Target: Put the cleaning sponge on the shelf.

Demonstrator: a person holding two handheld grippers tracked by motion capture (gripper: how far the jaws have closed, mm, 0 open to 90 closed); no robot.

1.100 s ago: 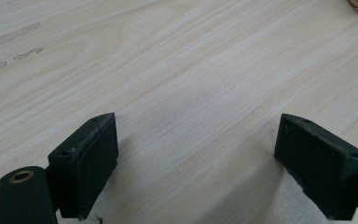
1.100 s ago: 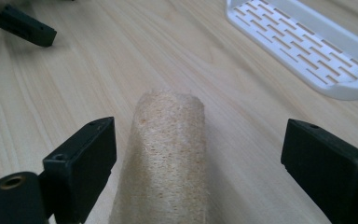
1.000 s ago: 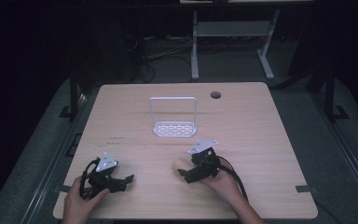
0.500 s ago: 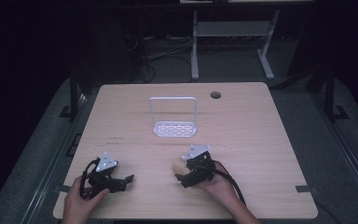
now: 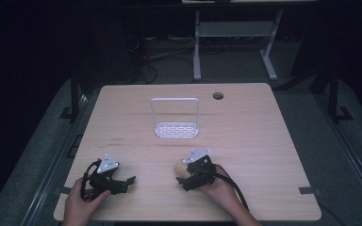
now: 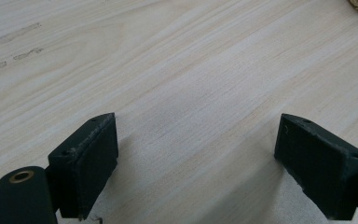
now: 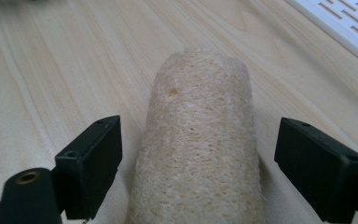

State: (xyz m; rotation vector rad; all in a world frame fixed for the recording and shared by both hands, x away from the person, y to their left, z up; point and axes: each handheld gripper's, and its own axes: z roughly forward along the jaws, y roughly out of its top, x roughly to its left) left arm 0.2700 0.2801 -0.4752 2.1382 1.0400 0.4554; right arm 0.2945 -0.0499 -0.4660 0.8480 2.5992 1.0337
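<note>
The loofah sponge (image 7: pixel 198 140) is a pale tan, roughly cylindrical roll with a coarse, fibrous, netlike surface and a slightly frayed far end. It lies flat on its side on the light wooden tabletop (image 5: pixel 264 136), its long axis running straight away between the two open jaws of the right hand-held gripper (image 7: pixel 198 172), untouched by either jaw. From above, the sponge (image 5: pixel 181 167) sits near the front edge, well short of the white rack (image 5: pixel 176 129).
</note>
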